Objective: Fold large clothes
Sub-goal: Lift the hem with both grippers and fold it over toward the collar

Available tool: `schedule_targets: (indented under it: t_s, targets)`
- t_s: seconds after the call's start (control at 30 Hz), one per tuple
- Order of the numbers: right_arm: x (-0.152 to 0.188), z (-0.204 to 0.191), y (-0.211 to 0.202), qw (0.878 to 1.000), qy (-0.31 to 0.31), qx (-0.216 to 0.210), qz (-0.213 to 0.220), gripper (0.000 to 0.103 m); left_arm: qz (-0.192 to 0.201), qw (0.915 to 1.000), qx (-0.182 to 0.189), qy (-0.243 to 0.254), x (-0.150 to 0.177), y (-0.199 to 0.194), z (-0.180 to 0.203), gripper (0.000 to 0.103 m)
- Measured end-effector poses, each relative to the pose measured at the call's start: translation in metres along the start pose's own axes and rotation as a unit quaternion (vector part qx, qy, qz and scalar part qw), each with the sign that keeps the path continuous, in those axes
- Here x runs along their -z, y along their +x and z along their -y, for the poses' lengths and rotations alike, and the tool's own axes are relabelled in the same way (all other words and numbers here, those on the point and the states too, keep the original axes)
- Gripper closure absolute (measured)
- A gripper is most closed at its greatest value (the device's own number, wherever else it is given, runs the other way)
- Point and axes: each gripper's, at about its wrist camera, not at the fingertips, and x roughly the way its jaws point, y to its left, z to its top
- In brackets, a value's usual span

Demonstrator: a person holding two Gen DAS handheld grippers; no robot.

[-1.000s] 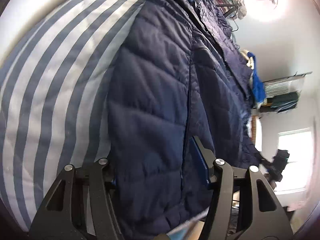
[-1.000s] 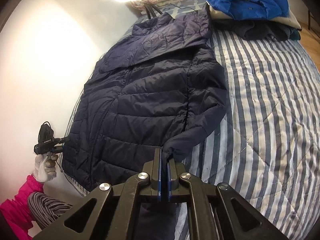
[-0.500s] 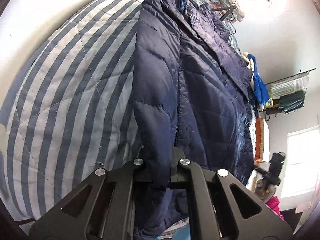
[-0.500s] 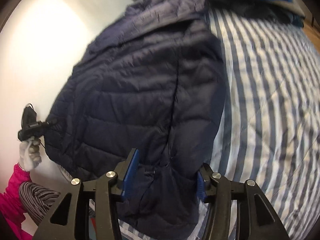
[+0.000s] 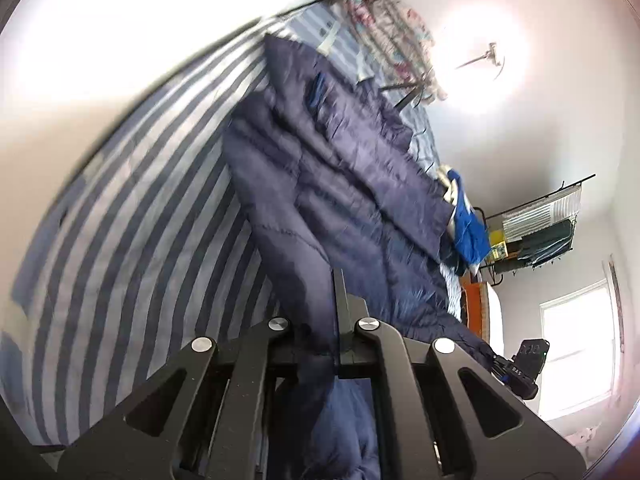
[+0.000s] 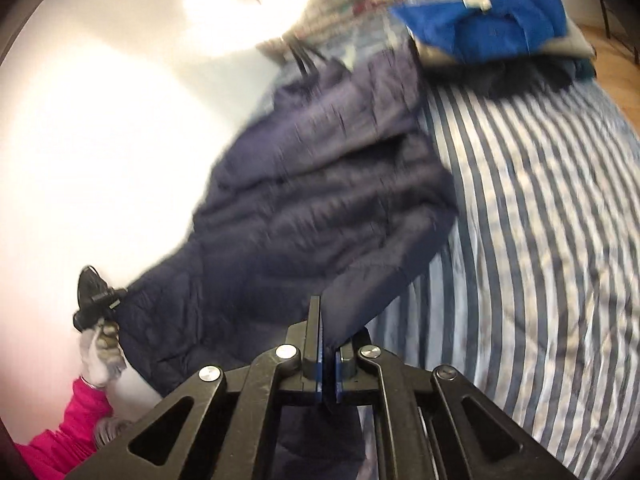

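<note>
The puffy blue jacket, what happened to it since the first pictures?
Both grippers clamped onto the jacket: the left gripper, open before, closed on one bottom corner; the right gripper let go, then closed on the other. The bottom edge lifted. The collar end stayed on the striped bed.

No legible txt anywhere.

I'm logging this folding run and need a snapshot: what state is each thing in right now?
Left gripper: shut on the navy puffer jacket's hem.
Right gripper: shut on the jacket's hem.
Navy puffer jacket: bottom edge lifted off the striped bedspread, upper part lying on it.
Striped bedspread: spread flat.
Blue shirt: folded, atop a stack of clothes near the bed's head.
</note>
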Motion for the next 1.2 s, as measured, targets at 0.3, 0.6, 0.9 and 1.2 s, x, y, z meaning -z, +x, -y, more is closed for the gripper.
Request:
schedule_targets:
  t_s: [0.3,0.6,0.9,1.2]
  targets:
    - [-0.062,-0.013,0.004,0.998,-0.03,0.047,0.044,0.102,0.036,0.9987,-0.009,0.035,-0.06,0.014,0.04,0.1]
    - [-0.125,-0.008,0.028,0.995,-0.039,0.065,0.063,0.102,0.059,0.9968,-0.025,0.047,-0.123,0.055,0.062,0.1]
    - [-0.184,0.025,0.085,0.992,-0.02,0.109,0.064,0.102,0.064,0.9958,-0.057,0.03,-0.173,0.112,0.048,0.1]
    - [-0.22,0.057,0.147,0.987,-0.007,0.147,0.056,0.102,0.06,0.9933,-0.093,0.035,-0.198,0.17,0.032,0.1]
